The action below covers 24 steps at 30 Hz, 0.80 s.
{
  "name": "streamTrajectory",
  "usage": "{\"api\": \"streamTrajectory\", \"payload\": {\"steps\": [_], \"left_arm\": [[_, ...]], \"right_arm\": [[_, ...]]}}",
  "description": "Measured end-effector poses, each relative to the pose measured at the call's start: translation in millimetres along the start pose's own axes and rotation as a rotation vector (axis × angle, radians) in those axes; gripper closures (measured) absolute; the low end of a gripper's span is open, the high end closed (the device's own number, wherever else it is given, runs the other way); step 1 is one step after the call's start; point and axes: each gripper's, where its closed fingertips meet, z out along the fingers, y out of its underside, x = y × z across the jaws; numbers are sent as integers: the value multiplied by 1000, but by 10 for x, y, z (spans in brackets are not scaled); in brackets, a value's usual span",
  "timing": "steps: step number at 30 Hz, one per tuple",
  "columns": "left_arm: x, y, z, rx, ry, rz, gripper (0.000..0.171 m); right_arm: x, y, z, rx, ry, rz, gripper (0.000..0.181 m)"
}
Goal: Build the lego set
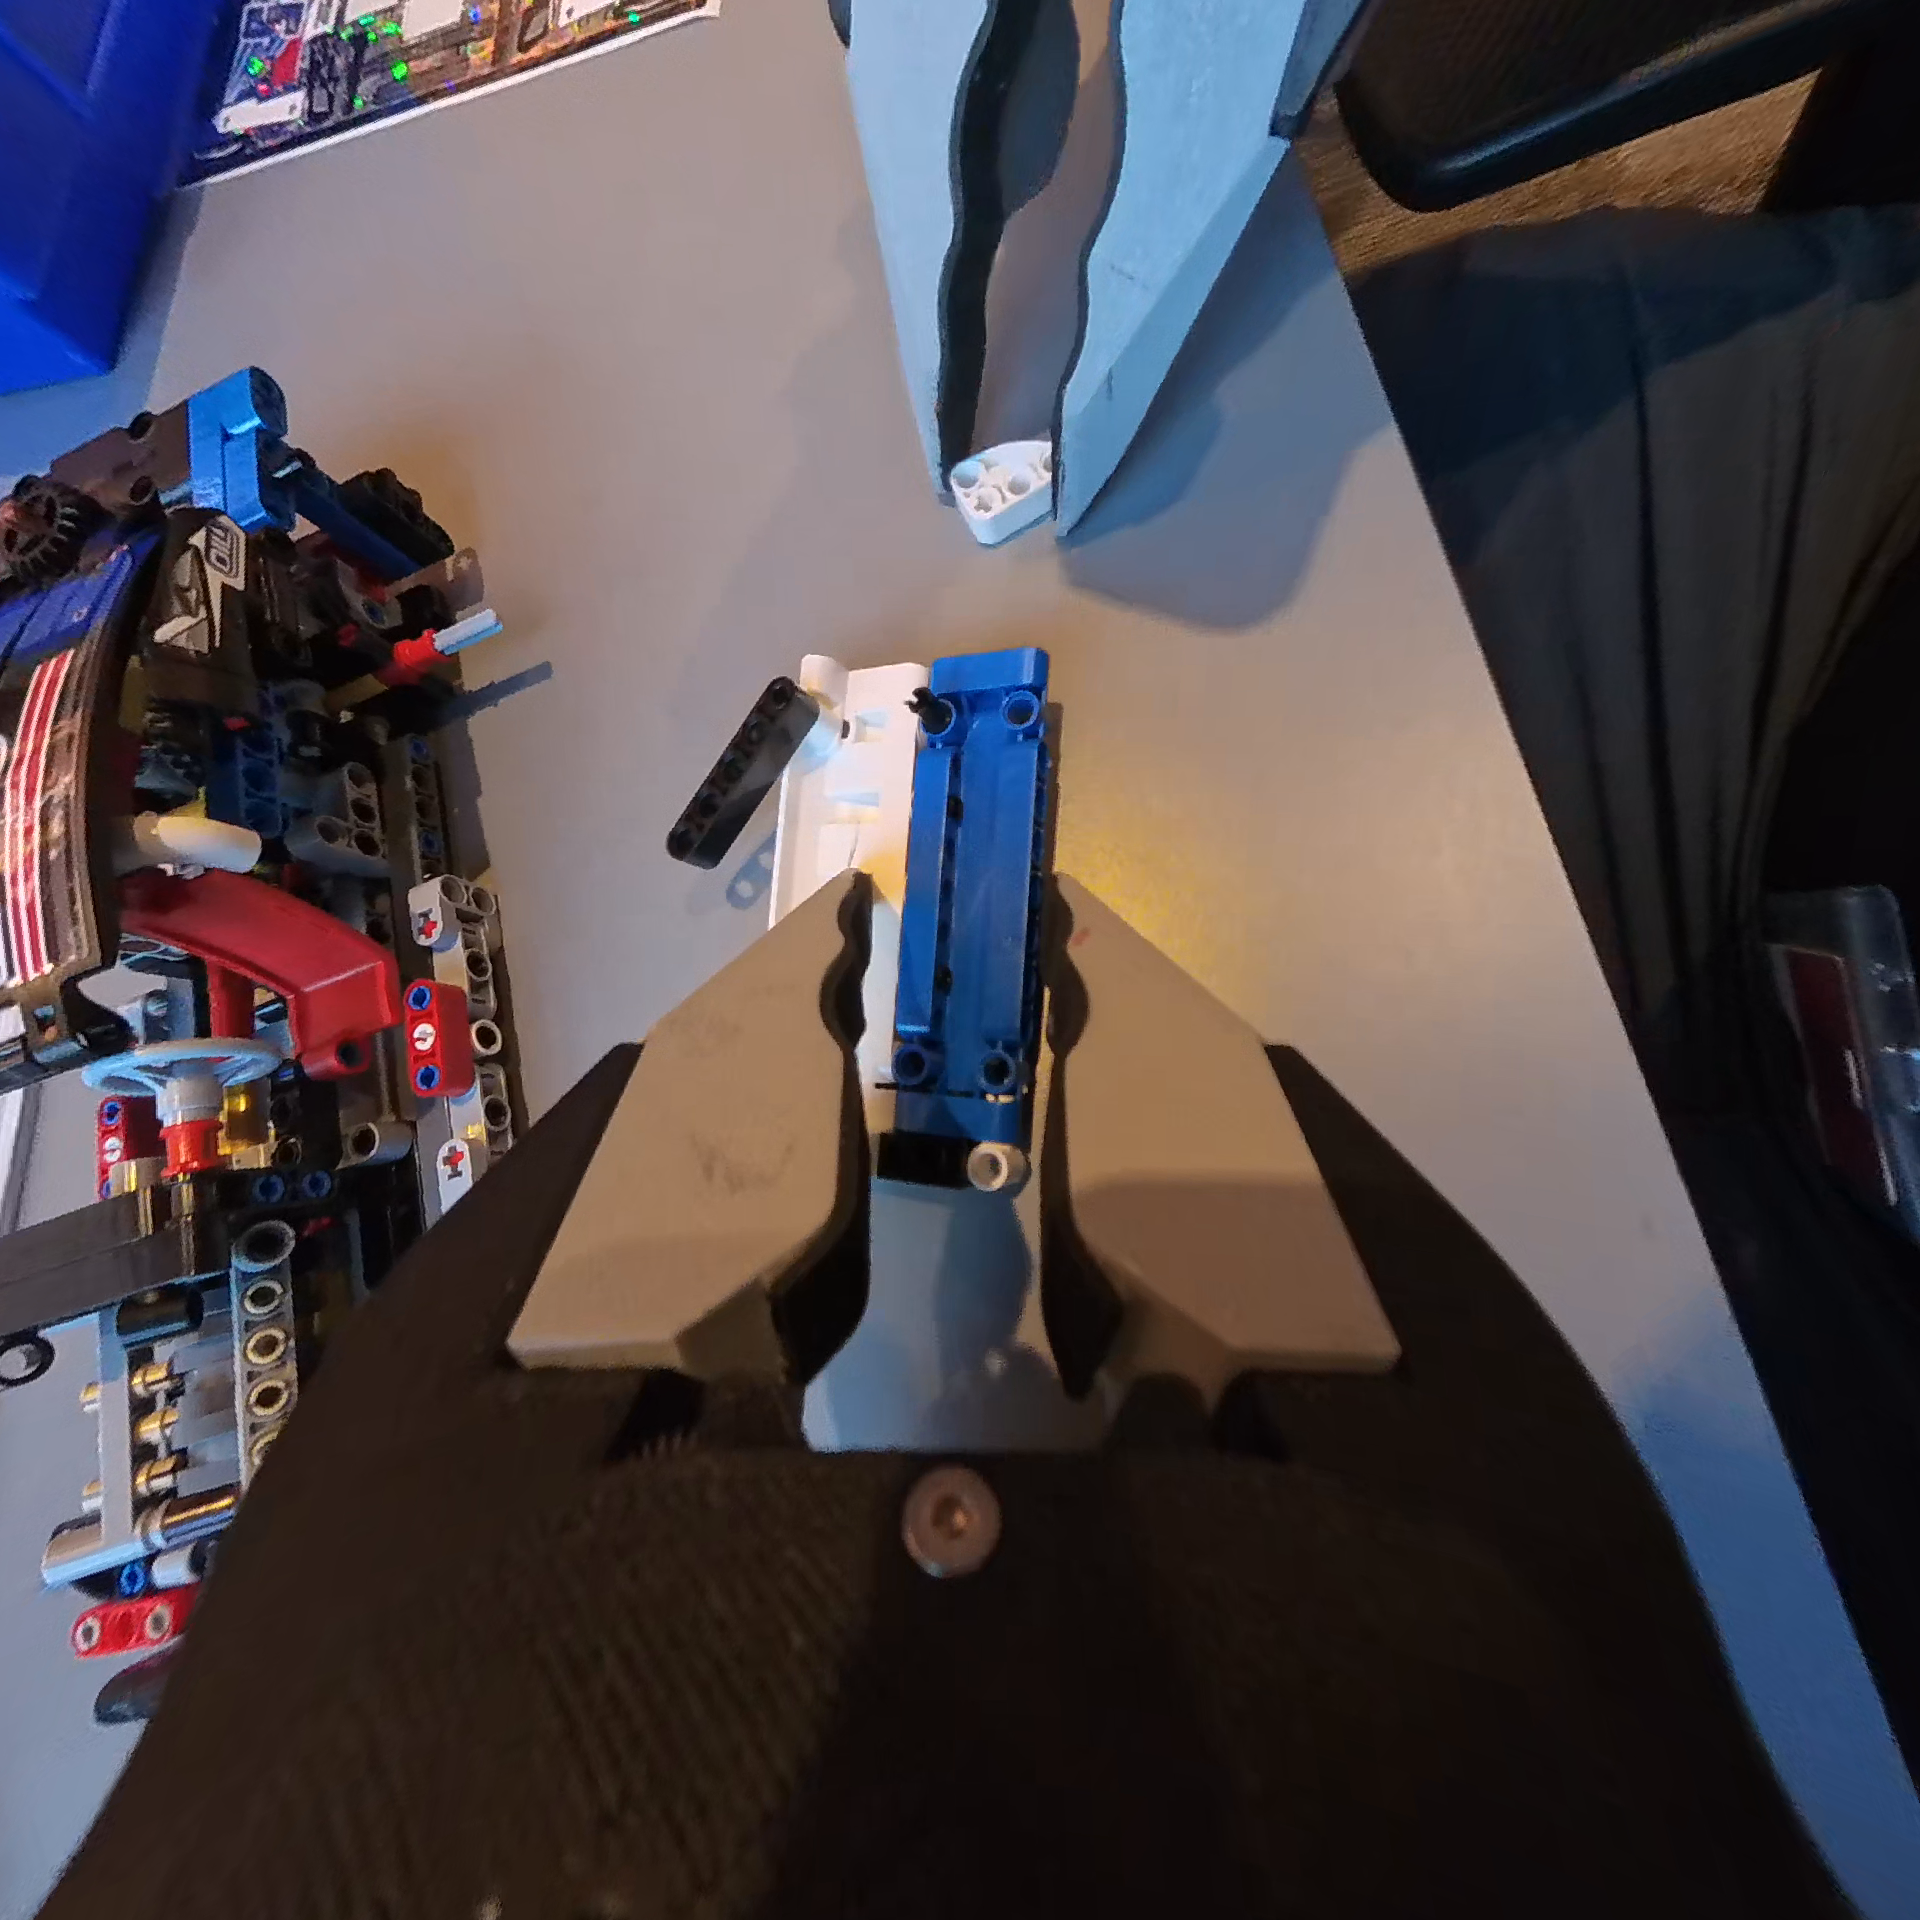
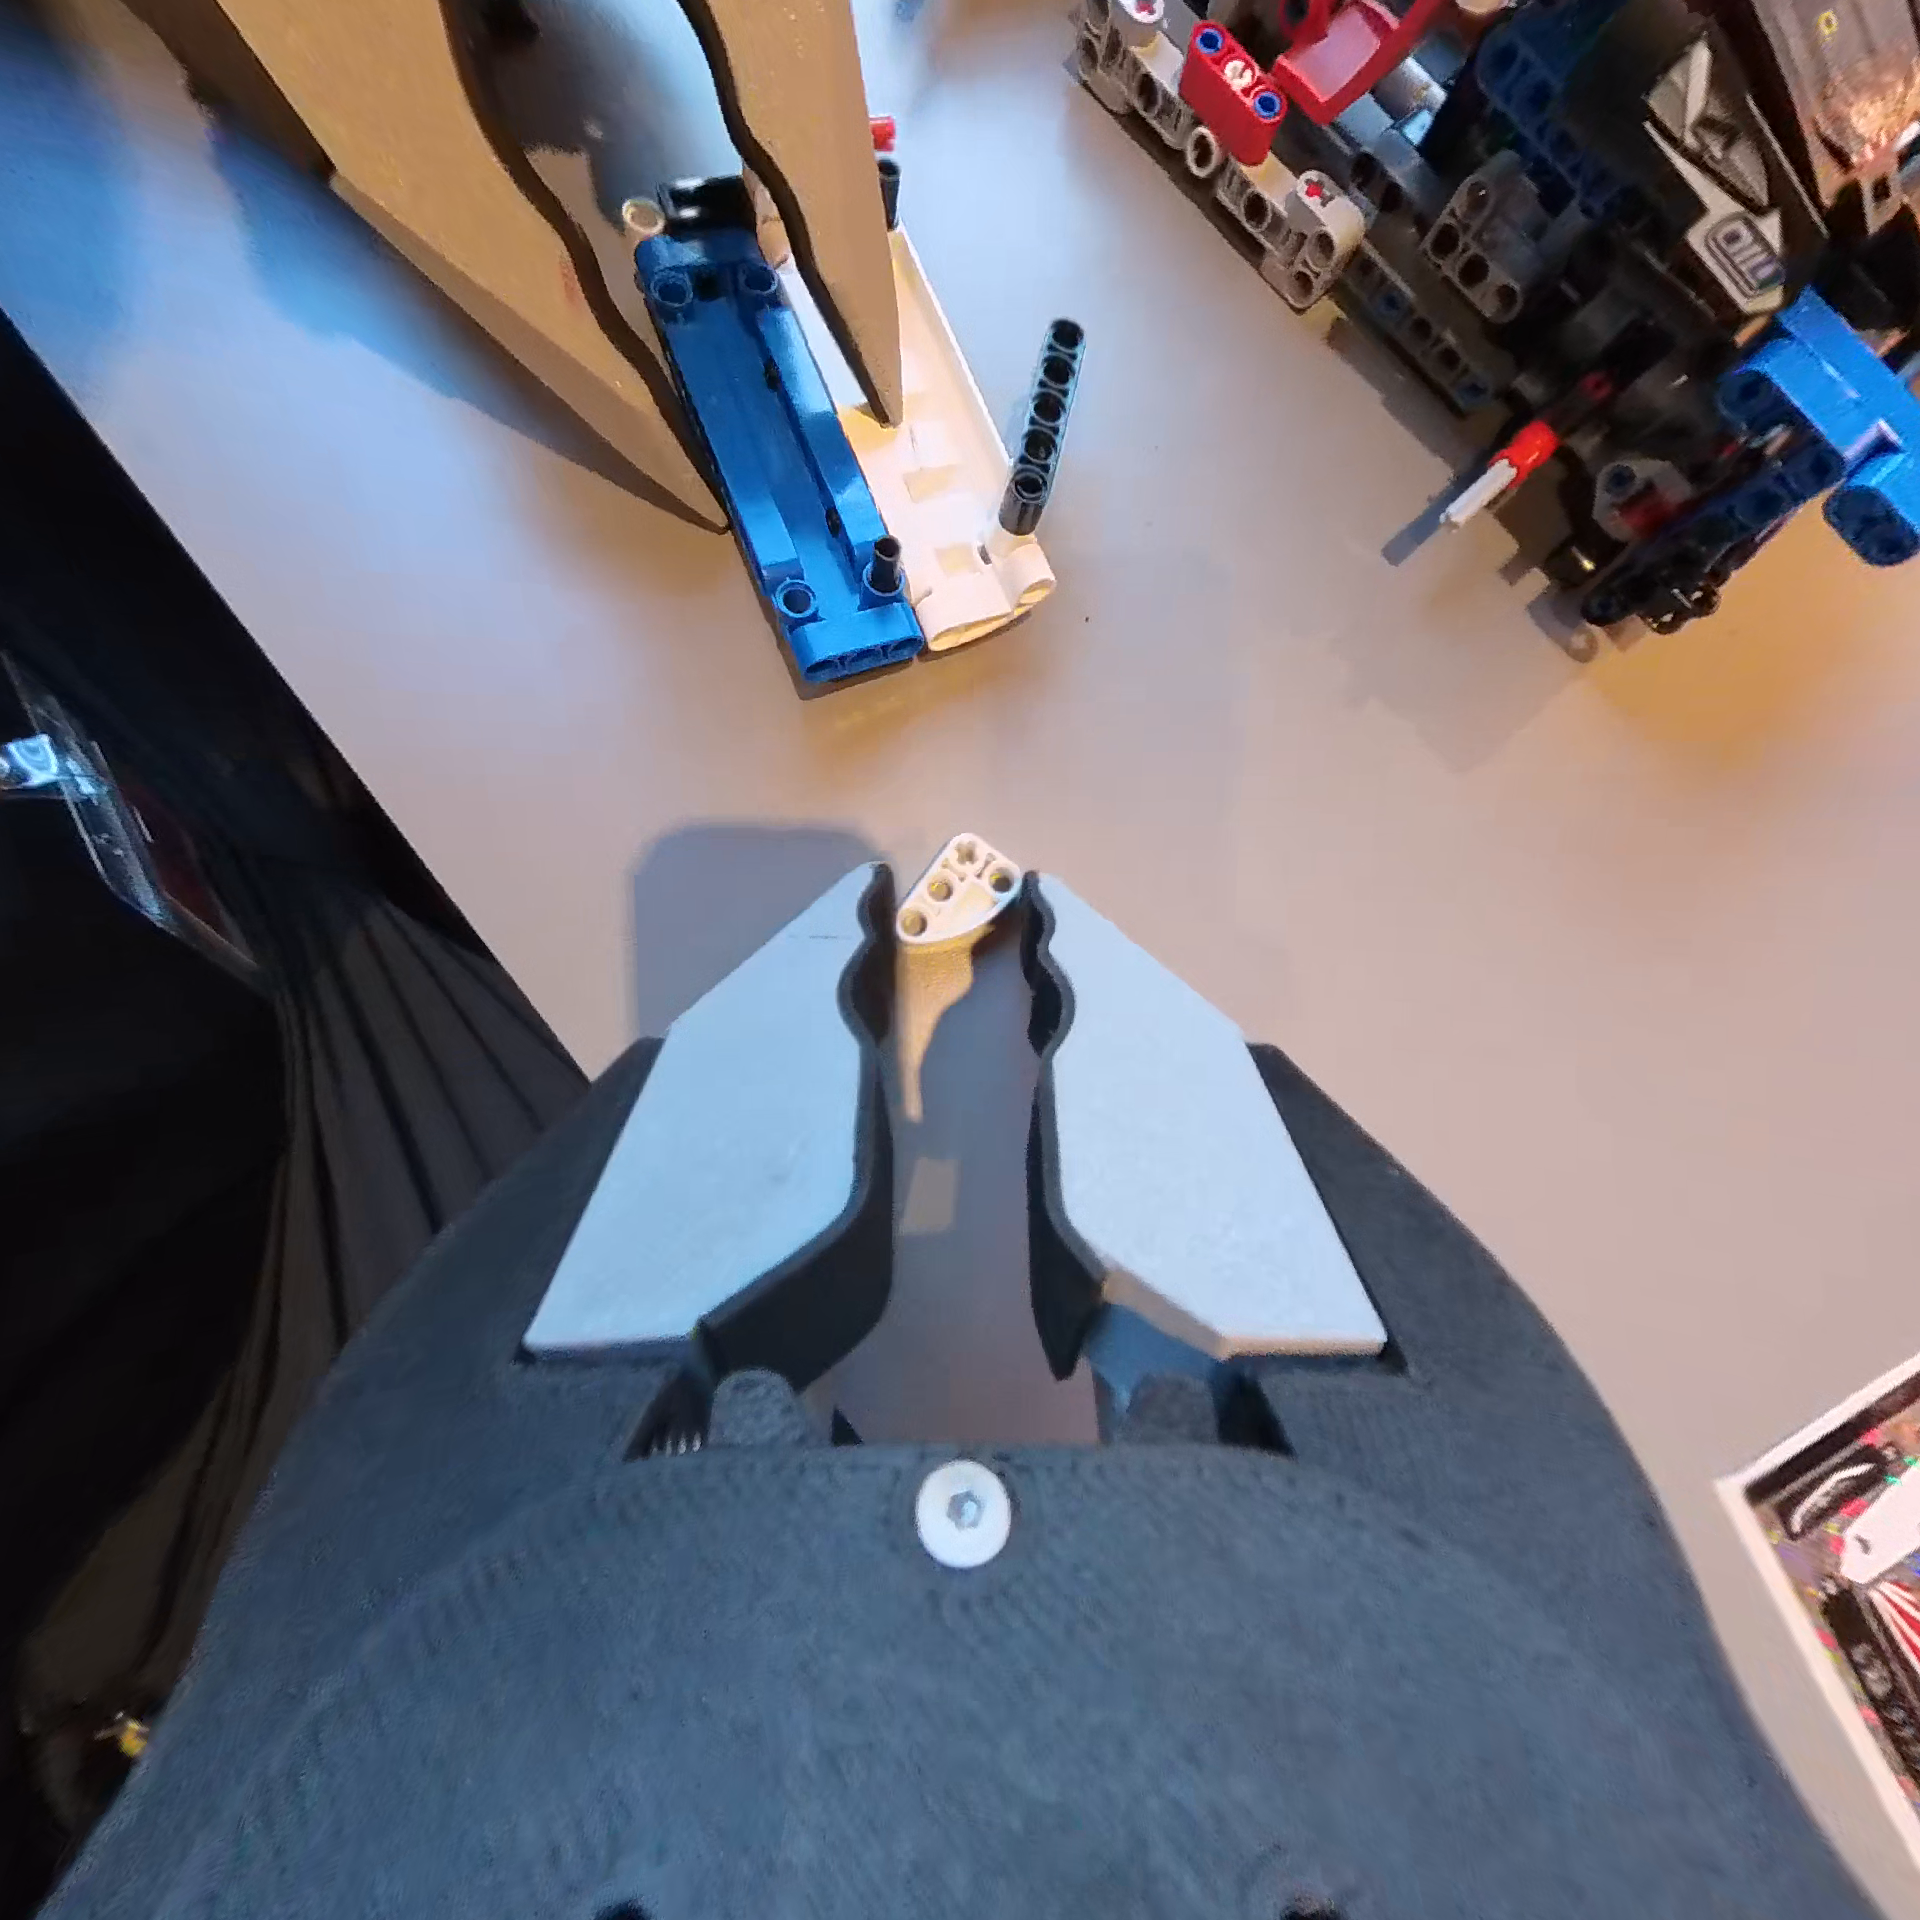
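My left gripper (image 1: pixel 961 888) is shut on a long blue panel (image 1: pixel 977 831) joined side by side with a white panel (image 1: pixel 831 810); the assembly lies on the grey table (image 1: pixel 1247 883). A black pin (image 1: pixel 935 707) stands at the blue panel's far end. A black beam (image 1: pixel 738 774) hangs off the white panel's far corner. My right gripper (image 2: pixel 958 878) is shut on a small white angled piece (image 2: pixel 956 904) and holds it just above the table, a short way from the panels. The right gripper (image 1: pixel 1006 509) shows in the left wrist view, the left gripper (image 2: pixel 795 468) in the right wrist view.
The large part-built car model (image 1: pixel 260 831) stands beside the panels, also in the right wrist view (image 2: pixel 1558 260). An instruction booklet (image 1: pixel 416 62) and a blue bin (image 1: pixel 73 187) lie beyond. The table edge (image 1: pixel 1558 831) runs close by, with dark cloth and a plastic bag (image 1: pixel 1849 1039) past it. One gripper's finger ends stand about 8 cm off the other's.
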Motion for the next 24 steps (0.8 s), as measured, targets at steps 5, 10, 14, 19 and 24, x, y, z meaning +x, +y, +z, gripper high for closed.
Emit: {"api": "streamTrajectory", "payload": {"steps": [5, 10, 14, 19, 24], "left_arm": [[-17, 1, -1, -22, -48, 22, 146], [-38, 10, -4, -24, -61, -26, 144], [-27, 29, -25, -39, -66, -68, 139], [22, -3, -75, -43, -98, -92, 133], [44, -88, -182, -8, -138, -149, 132]], "right_arm": [[22, -8, 2, 43, -12, 7, 165], [30, -34, 16, 88, -49, -8, 166], [53, -31, 15, 115, -58, -33, 166], [66, -32, 14, 139, -71, -18, 165], [46, -36, -29, 150, -51, -51, 161]]}}
